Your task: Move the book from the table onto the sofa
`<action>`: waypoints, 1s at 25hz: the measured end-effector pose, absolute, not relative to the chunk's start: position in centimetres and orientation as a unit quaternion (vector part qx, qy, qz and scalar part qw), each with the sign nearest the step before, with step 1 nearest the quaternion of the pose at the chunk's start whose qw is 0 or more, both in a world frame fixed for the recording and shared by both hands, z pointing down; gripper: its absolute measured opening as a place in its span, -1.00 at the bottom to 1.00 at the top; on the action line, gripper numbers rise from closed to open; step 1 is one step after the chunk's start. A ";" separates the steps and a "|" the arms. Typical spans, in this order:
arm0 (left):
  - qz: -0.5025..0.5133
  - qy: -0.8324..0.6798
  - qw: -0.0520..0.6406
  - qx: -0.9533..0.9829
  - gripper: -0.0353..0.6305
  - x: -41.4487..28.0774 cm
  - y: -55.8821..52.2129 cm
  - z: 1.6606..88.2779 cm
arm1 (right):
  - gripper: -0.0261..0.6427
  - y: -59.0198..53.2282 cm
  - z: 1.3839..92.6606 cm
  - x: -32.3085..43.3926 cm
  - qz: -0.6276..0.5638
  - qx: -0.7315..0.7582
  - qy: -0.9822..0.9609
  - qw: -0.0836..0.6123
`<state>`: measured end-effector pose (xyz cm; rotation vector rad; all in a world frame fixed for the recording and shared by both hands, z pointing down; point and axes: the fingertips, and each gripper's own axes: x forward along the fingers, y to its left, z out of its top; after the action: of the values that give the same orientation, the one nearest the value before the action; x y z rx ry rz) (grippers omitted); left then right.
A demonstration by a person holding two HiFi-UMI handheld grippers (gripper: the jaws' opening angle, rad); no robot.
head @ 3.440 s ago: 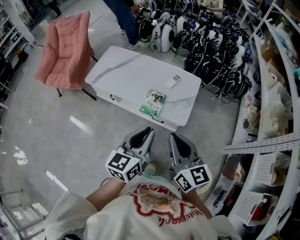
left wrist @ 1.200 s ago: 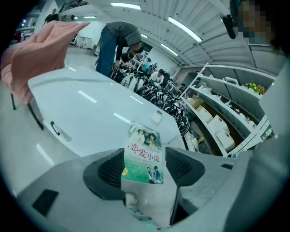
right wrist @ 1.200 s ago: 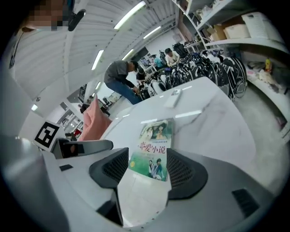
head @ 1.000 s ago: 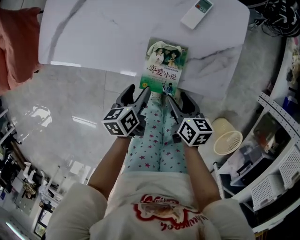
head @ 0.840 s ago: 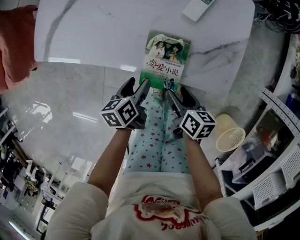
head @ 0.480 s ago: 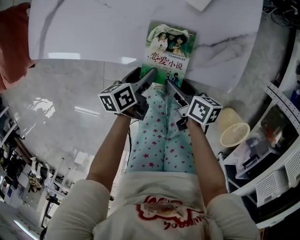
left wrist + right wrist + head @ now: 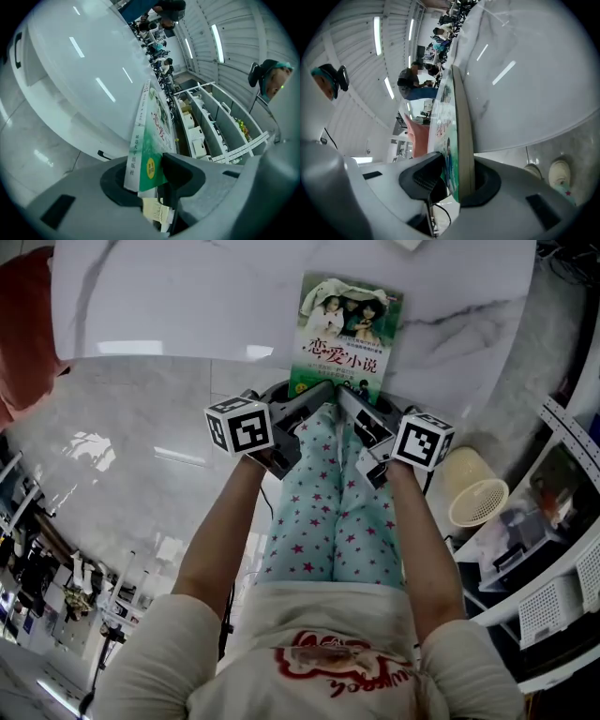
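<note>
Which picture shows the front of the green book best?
The head view. There the green paperback book lies on the white marble-patterned table with nearly its whole front cover showing. The left gripper view and the right gripper view each catch it nearly edge-on: a thin slice of cover plus its spine or pages.

The left gripper [image 7: 309, 399] and right gripper [image 7: 354, 401] have advanced and just closed their jaws on the book [image 7: 345, 334].

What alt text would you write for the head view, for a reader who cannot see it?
Seen from above, a person's left claw and right claw, their jaws having just been closing, grip the near end of a green-covered book at the near edge of a white table. A pink sofa shows far left, a pale wastebasket at right.
</note>
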<state>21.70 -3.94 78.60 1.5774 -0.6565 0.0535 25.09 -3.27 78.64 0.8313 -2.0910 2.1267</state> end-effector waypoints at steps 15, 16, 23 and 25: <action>-0.002 -0.373 0.562 0.738 -0.54 21.0 -5.0 71.5 | -0.62 -4.6 71.4 24.5 0.568 0.318 -0.758 0.048; -0.007 -0.375 0.557 0.741 -0.54 21.2 -5.0 70.6 | -0.62 -4.7 70.5 24.6 0.559 0.317 -0.765 0.049; -0.047 -0.395 0.512 0.762 -0.54 21.9 -7.0 61.1 | -0.62 -6.8 60.9 25.5 0.500 0.313 -0.807 0.040; -0.059 -0.397 0.498 0.769 -0.54 21.7 -8.0 57.5 | -0.62 -7.8 57.3 25.2 0.482 0.308 -0.819 0.038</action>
<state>21.66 -8.04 57.54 1.8600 -0.9611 -0.1419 25.18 -7.83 57.30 0.9445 -2.5137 1.4799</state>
